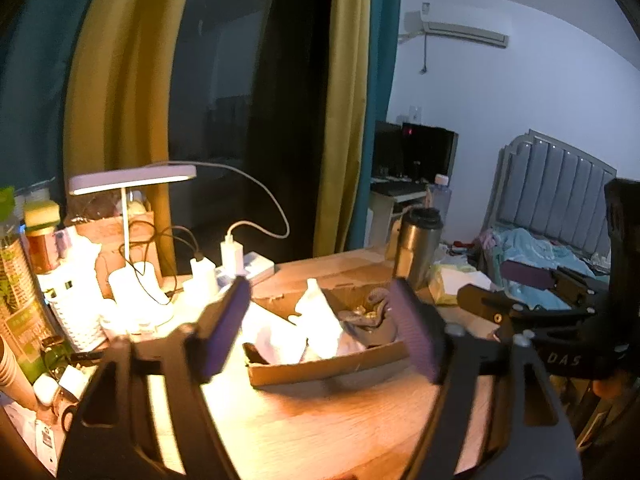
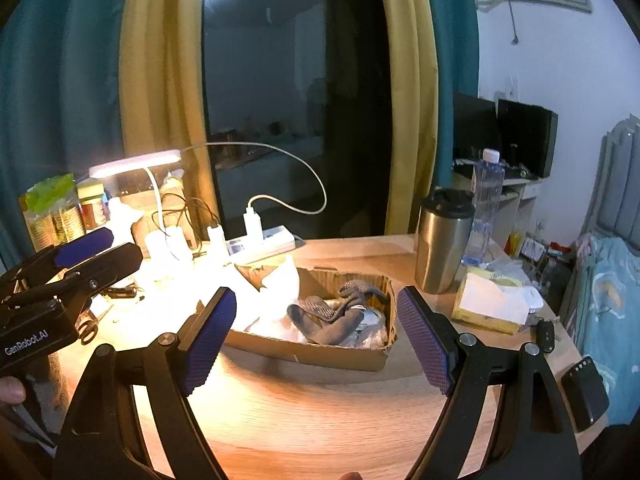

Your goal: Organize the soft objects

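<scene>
Where glare hits: the white items (image 1: 316,320) in the cardboard tray (image 2: 320,350) wash out, shapes unreadable
Sock: grey sock (image 2: 336,312), crumpled, in the tray mid-desk (image 2: 320,420)
Left tool (image 1: 326,328): jaws wide, empty
Right tool (image 2: 316,340): jaws wide, empty
Tumbler (image 2: 442,240): at desk's far edge

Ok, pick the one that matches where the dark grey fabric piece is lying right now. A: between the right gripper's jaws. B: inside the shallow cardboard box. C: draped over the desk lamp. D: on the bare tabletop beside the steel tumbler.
B: the dark grey fabric piece lies inside the shallow cardboard box, and the right gripper stands open with nothing in its jaws.
</scene>
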A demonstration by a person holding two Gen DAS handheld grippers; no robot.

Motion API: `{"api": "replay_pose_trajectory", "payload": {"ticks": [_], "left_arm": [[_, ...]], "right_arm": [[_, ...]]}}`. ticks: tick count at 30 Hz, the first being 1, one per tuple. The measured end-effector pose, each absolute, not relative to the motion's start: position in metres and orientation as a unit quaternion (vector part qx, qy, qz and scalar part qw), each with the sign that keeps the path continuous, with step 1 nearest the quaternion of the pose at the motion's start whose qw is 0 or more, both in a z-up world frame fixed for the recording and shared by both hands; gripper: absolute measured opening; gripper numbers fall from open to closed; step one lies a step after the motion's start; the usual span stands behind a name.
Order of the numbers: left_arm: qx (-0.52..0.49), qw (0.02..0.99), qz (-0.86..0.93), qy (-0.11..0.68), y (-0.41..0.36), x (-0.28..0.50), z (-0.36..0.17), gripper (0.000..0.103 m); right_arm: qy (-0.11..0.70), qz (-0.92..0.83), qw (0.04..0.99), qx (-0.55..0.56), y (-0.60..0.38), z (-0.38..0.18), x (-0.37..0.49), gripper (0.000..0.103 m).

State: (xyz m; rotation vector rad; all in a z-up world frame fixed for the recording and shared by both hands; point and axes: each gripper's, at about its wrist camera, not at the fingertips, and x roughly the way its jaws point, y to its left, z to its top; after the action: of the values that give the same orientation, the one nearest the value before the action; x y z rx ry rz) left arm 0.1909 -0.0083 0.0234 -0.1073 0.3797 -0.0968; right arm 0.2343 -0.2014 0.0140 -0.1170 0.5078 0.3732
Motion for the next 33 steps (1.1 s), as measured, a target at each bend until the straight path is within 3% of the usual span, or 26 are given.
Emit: {"api": "replay_pose_trajectory", "payload": {"ticks": [1,13,33], "left_arm": [[-0.054,0.98,-0.049,0.185,-0.008,0.188,0.025,0.089],[-0.049,0.986,-0.052,0.15,-0.004,0.161,0.058,0.095],[-0.038,0.992,-0.033,0.119,-0.011,0.155,0.098,0.095]], "right_arm": [[0.247,0.183,0.95,-0.058,-0.201,0.016,0.231,0.085],[0.205,0.163,0.963,-0.063,-0.199,0.049,0.2,0.085],[0.158,0.142,0.976,-0.057,-0.214,0.088,0.184,0.085]]}}
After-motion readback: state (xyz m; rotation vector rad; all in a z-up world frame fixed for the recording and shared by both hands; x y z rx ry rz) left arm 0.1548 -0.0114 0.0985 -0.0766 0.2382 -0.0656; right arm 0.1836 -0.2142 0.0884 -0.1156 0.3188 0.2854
